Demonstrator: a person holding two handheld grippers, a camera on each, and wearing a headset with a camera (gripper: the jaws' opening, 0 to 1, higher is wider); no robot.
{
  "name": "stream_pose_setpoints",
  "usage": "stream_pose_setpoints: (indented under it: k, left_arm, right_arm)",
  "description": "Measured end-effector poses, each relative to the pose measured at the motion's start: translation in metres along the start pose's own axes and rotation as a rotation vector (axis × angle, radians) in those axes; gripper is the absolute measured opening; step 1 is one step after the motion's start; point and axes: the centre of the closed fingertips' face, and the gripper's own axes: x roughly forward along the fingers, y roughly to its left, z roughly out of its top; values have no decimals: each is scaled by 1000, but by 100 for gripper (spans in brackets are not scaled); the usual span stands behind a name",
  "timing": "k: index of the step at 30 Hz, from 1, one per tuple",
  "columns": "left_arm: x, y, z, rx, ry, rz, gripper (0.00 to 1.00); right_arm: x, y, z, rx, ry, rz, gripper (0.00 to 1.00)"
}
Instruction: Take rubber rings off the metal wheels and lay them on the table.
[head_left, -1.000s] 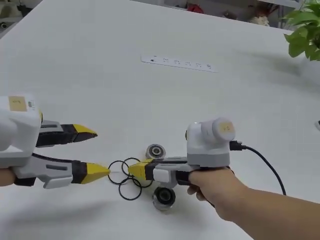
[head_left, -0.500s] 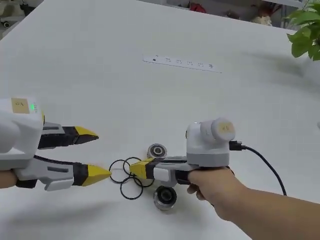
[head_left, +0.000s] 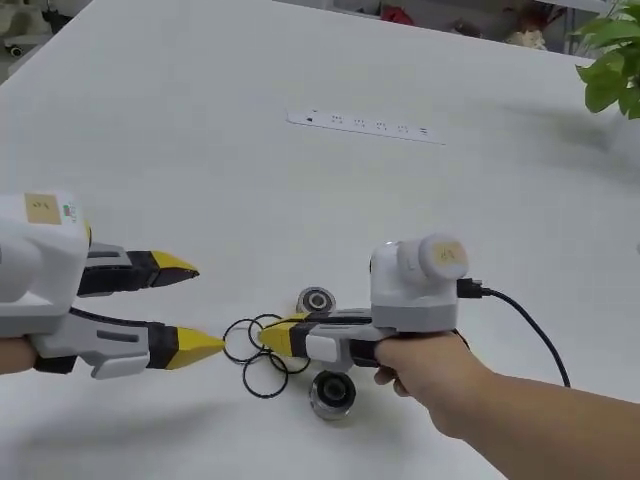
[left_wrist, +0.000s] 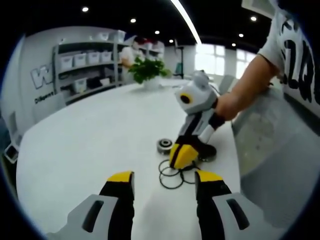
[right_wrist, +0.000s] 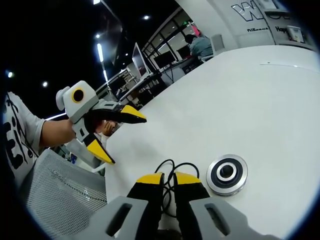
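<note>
On the white counter (head_left: 300, 200) a small cluster of black rubber rings (head_left: 247, 352) lies loose and overlapping, and everything else gathers around it. The right gripper (head_left: 270, 338) reaches in from the right of the rings, its 2 yellow-tipped fingers drawn narrow, almost together, with the tips right at the cluster; I cannot tell whether a ring is pinched between them. The hand (head_left: 430, 375) holding it sits further right of the rings, and a black cable (head_left: 525, 322) trails off behind. The left gripper (head_left: 198, 306) comes from the left of the rings, fingers spread wide, its nearer tip just beside the cluster and gripping nothing. 2 metal wheels lie close to the rings: one wheel (head_left: 316, 299) just beyond them, the other wheel (head_left: 332, 392) on the near side, partly under the right gripper. Well beyond the rings lies a white power strip (head_left: 365, 127), with a green plant (head_left: 610, 65) off to the far right.
</note>
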Motion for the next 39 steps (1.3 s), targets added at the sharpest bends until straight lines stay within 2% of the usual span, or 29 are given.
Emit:
stream_pose_setpoints:
  k: [11,16,30,39]
  left_arm:
    - [1,0,0,2,2,-3,49]
    - [0,0,3,5,-2,-3,50]
    - [0,-3,19,21,-24,-5,50]
    - [-3,-9,30,42,-33,-11,51]
  right_arm:
    - [-2,-1,4,-6,-9,-5,10]
    - [-7,1,12,-9,-27,-3,11]
    - [-28,6,35,-29,-88,-19,14]
    - [-45,8,43,-50,-119,-35,16]
